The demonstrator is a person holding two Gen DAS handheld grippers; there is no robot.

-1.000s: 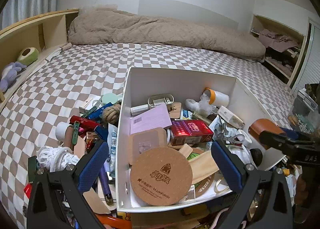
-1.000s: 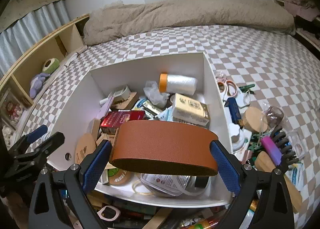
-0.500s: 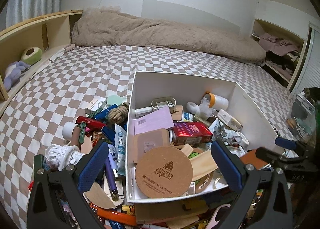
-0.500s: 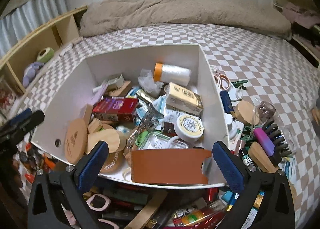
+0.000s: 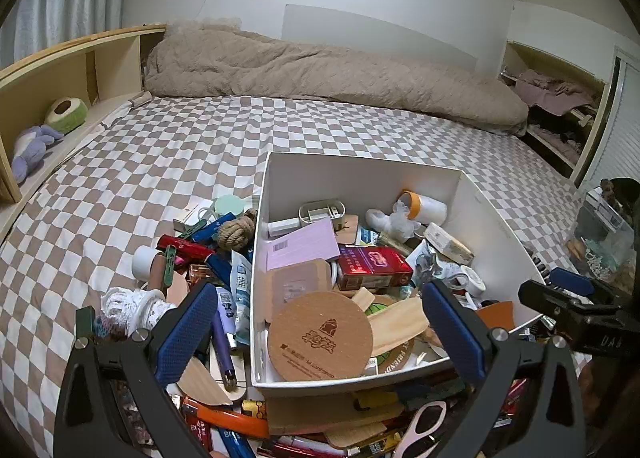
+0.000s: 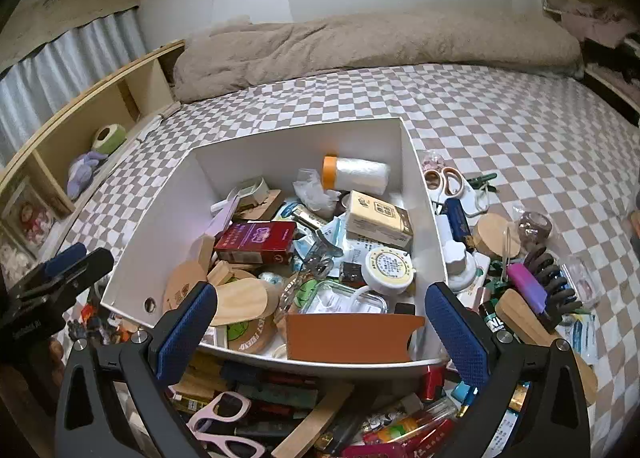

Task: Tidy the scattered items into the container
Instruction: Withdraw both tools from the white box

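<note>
A white box stands on the checkered bed, filled with many small items. A flat brown leather piece leans inside the box's near wall; it also shows in the left wrist view. My right gripper is open and empty, just in front of that near wall. My left gripper is open and empty, over the box's near left corner and a round cork coaster. Loose items lie beside the box: a rope knot, pink scissors, a purple hair claw.
A beige duvet lies along the far side of the bed. A wooden shelf with soft toys runs along the left. A clear bin stands at the right. Clutter is piled against the box's near, left and right sides.
My right gripper held the brown leather piece above the box, lowered it inside the near wall, let go and pulled back. My left gripper drew back slightly.
</note>
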